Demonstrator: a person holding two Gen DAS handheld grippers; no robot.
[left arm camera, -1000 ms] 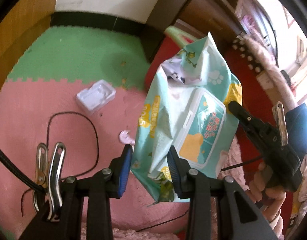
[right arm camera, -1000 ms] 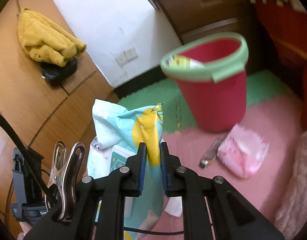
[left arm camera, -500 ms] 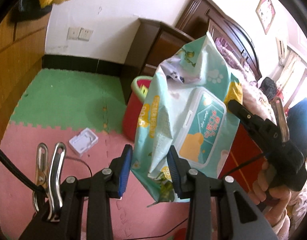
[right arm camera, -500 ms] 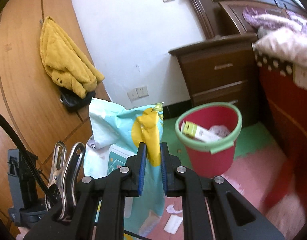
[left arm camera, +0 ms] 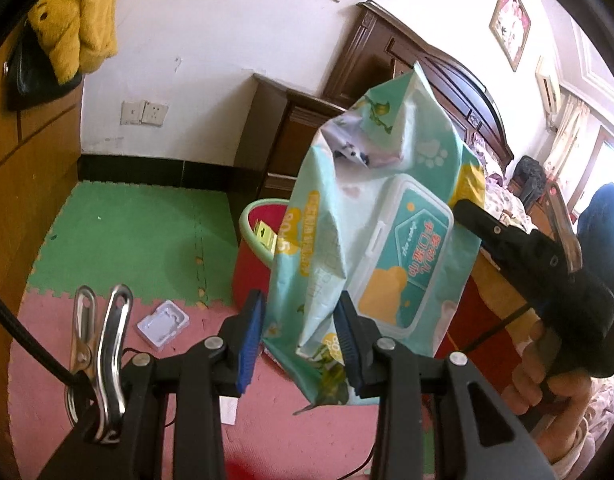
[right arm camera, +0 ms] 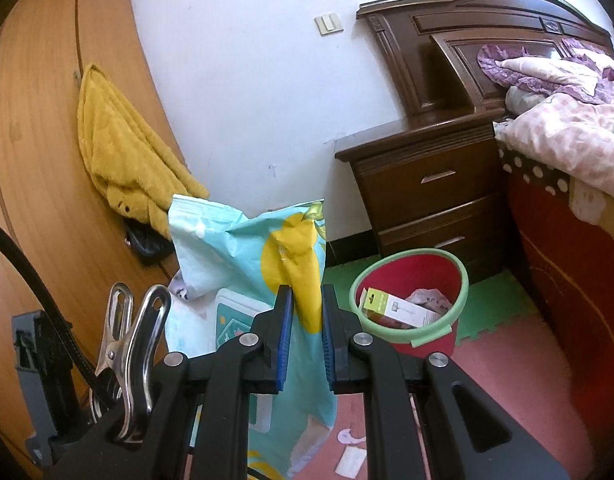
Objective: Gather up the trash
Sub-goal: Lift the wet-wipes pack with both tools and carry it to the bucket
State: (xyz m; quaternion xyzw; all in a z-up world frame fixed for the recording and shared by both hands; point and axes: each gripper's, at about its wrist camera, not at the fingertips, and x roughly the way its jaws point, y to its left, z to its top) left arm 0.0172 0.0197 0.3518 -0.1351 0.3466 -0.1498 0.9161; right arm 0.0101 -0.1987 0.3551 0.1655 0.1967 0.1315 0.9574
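A teal wet-wipes pack (left arm camera: 387,240) with a white flip lid hangs in the air, held by both grippers. My left gripper (left arm camera: 301,328) is shut on its lower end, blue pads pressing the crumpled film. My right gripper (right arm camera: 307,320) is shut on the pack's yellow corner (right arm camera: 303,256). In the left wrist view the right gripper (left arm camera: 467,212) reaches in from the right, a hand on its grip. A red bin with a green rim (right arm camera: 411,338) stands on the floor below and beyond the pack, holding a box and crumpled wrappers. The pack partly hides the bin (left arm camera: 247,216) in the left wrist view.
A white plastic tray (left arm camera: 163,322) and paper scraps (right arm camera: 351,460) lie on the pink and green foam mats. A dark nightstand (right arm camera: 427,200) and a bed (right arm camera: 567,140) stand behind and right of the bin. A yellow coat (right arm camera: 119,152) hangs on the wooden wardrobe at left.
Both grippers have risen with the pack still clamped between them. The floor and the bin have dropped lower in both views, and the bin's inside now shows from above.
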